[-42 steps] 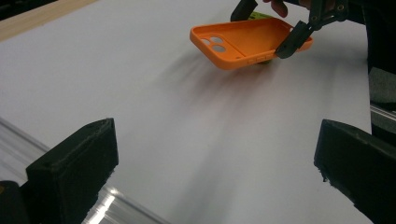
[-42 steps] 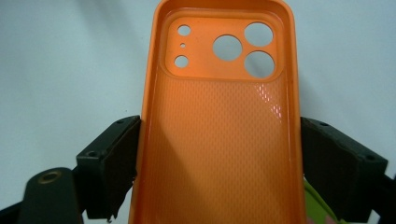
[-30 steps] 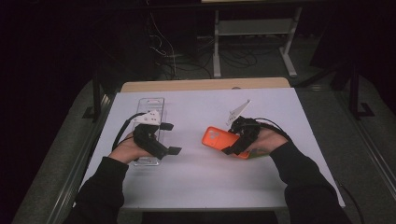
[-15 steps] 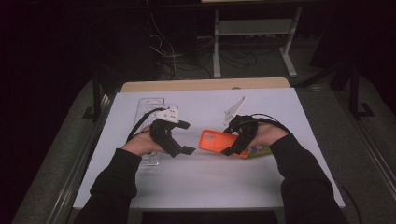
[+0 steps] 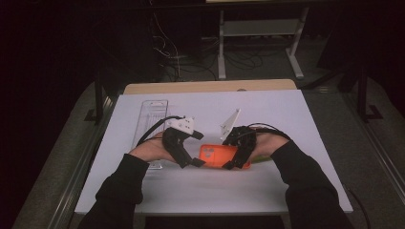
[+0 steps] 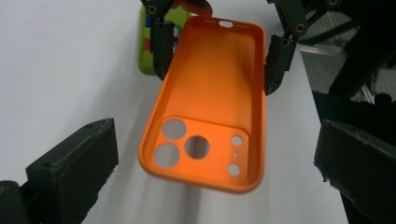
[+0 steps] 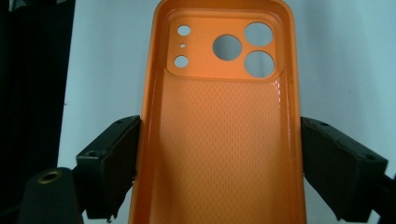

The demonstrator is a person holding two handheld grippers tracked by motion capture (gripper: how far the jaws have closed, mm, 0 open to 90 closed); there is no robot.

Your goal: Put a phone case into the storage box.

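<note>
Orange phone case [image 7: 219,140] clamped in right hand-held gripper [image 7: 219,163], left hand-held gripper [image 6: 210,172] wide beside it

High view. White table [image 5: 296,119], person's forearms entering from the bottom edge. Right gripper [image 5: 237,155] clamped across the right end of an orange phone case [image 5: 217,156], which lies lengthwise between the two hands. Left gripper [image 5: 193,161] points at the case's left end, tips just beside it (contact cannot be judged; jaw gap not readable either). Clear plastic tray [image 5: 154,110] lies behind the left hand.
</note>
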